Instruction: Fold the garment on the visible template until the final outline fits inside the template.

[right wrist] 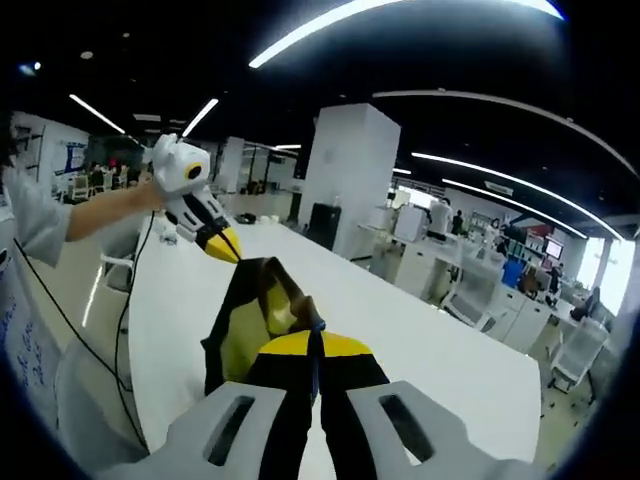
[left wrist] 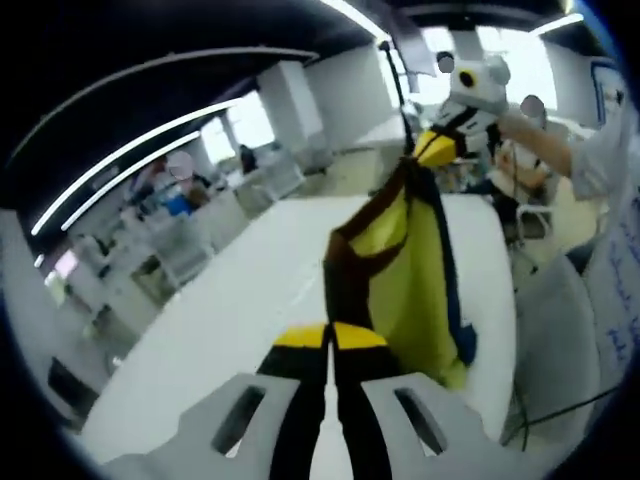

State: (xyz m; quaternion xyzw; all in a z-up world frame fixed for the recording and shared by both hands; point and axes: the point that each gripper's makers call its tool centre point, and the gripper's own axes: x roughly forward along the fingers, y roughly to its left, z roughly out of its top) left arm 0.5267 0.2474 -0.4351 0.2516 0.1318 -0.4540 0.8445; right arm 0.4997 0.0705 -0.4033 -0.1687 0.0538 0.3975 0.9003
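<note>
I see my left gripper [left wrist: 330, 338] with jaws closed tight on the garment [left wrist: 405, 270]. My right gripper [right wrist: 313, 347] is likewise clamped on the garment's opposite end, held up and well apart from the left, my forearm [right wrist: 95, 215] extended.

Both cameras are riding close behind their own jaws, facing each other across the white table [left wrist: 250, 300]. Both are sharing the hanging garment [left wrist: 400, 270] and the office behind.

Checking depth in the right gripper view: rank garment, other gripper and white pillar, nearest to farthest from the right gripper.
1. Garment, pinched at the right gripper.
2. Left gripper, beyond the garment, upper left.
3. White pillar, far behind the table.
</note>
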